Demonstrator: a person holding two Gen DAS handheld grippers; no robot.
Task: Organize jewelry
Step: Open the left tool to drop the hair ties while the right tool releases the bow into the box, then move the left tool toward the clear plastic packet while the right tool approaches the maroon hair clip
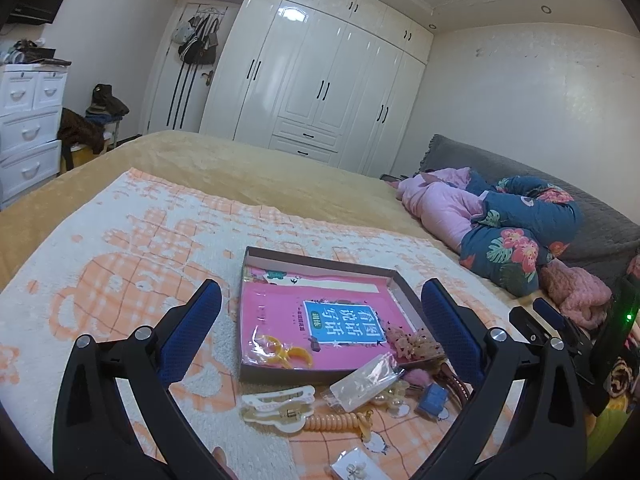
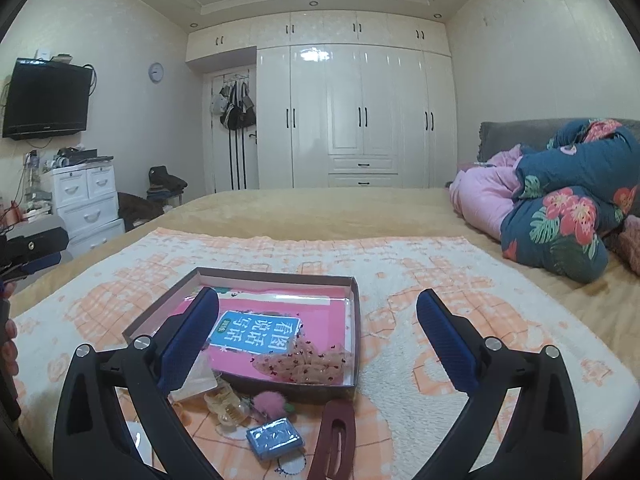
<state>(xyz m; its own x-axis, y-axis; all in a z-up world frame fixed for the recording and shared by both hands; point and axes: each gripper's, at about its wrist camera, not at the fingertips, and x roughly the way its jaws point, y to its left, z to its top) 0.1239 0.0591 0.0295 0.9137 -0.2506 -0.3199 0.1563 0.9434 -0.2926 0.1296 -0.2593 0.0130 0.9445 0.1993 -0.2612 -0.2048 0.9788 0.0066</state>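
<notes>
Left wrist view: left gripper (image 1: 320, 336) spread wide, nothing between the pads, hovering above a shallow box (image 1: 394, 276) lined with a pink booklet (image 1: 316, 320). Already inside, likely sorted: a yellow clip (image 1: 280, 354) and a speckled scrunchie (image 1: 414, 342). Still loose on the orange-and-white blanket (image 1: 140, 240) just before the box: a white hair clip (image 1: 276, 396), a coiled cord (image 1: 332, 420), a clear packet (image 1: 366, 380), a blue packet (image 1: 434, 396), a pink pompom (image 1: 418, 377). Right wrist view: right gripper (image 2: 318, 338) equally spread and empty, poised over the box's near edge; a maroon clip (image 2: 334, 436) closest, probably next to lift. Earring card (image 1: 354, 470) lowest, easily missed.
</notes>
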